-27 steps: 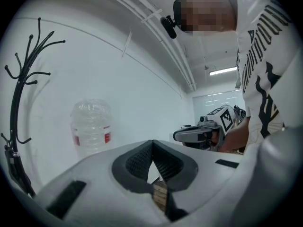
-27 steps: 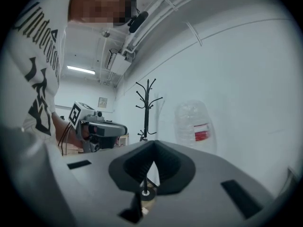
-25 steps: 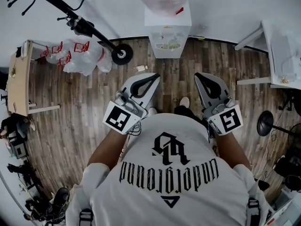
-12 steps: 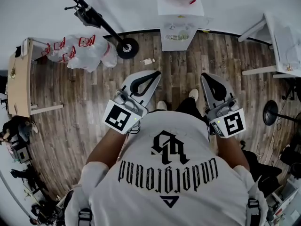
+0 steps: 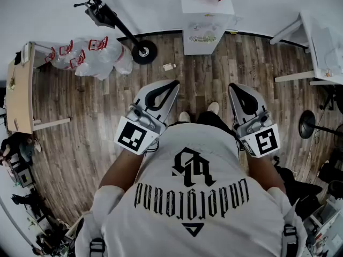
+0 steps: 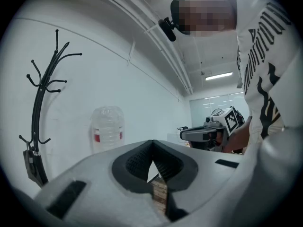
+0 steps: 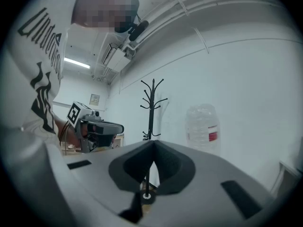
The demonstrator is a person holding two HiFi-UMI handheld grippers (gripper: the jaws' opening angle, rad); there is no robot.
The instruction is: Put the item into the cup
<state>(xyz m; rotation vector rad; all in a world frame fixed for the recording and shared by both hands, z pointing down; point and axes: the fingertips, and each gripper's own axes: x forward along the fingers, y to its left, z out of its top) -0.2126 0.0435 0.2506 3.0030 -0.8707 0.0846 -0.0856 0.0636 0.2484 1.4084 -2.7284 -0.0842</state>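
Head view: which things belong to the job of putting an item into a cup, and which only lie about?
Job: left gripper, right gripper, both shut, empty; no cup or item visible.
Lying about: water dispenser, coat rack, plastic bags.

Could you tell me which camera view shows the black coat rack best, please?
The left gripper view: the coat rack stands largest there, its hooks clear, though its foot is hidden behind the left gripper. The right gripper view shows it smaller but upright; the head view shows it only slanted from above, its top cropped.
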